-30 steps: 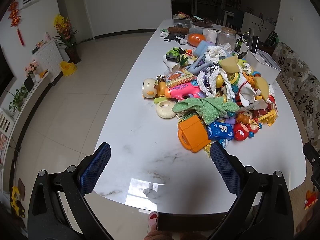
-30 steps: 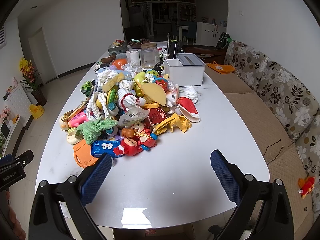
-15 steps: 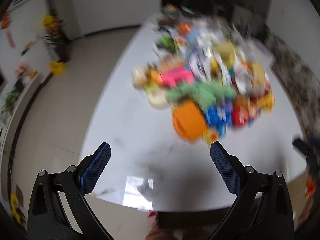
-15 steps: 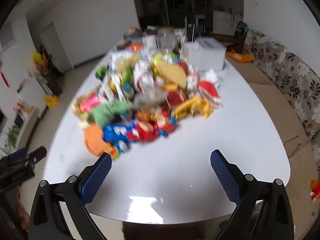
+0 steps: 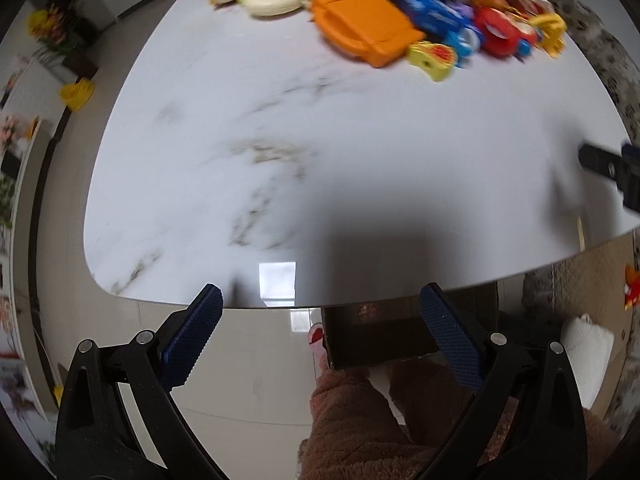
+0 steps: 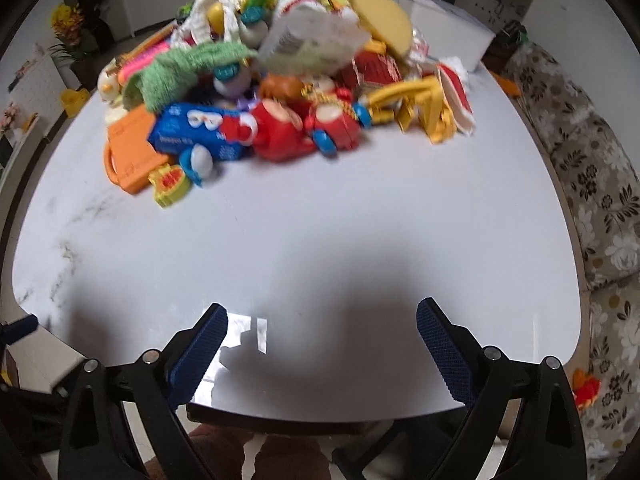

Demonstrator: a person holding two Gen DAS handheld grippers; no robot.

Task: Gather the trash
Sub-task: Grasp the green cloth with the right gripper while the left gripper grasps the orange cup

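A mixed pile of toys and trash [image 6: 280, 72] lies on the white marble table [image 6: 320, 240]. It holds a blue wrapper [image 6: 196, 132], a crumpled white bag [image 6: 312, 40], a green cloth [image 6: 188, 68], an orange toy case [image 6: 128, 152] and red toys [image 6: 304, 128]. My right gripper [image 6: 322, 320] is open and empty over the table's near edge, well short of the pile. My left gripper [image 5: 320, 308] is open and empty at the table's near edge; the pile's front [image 5: 400, 12] shows at the top of the left wrist view.
A white bin [image 6: 448, 32] stands behind the pile. A floral sofa [image 6: 592, 168] runs along the table's right side. A dark cardboard box [image 5: 380, 336] sits on the floor under the near edge. The other gripper [image 5: 612, 168] shows at the left wrist view's right edge.
Both grippers have tilted down and moved forward over the table's near end; the pile now sits higher and larger in both views. Both stay open and empty.
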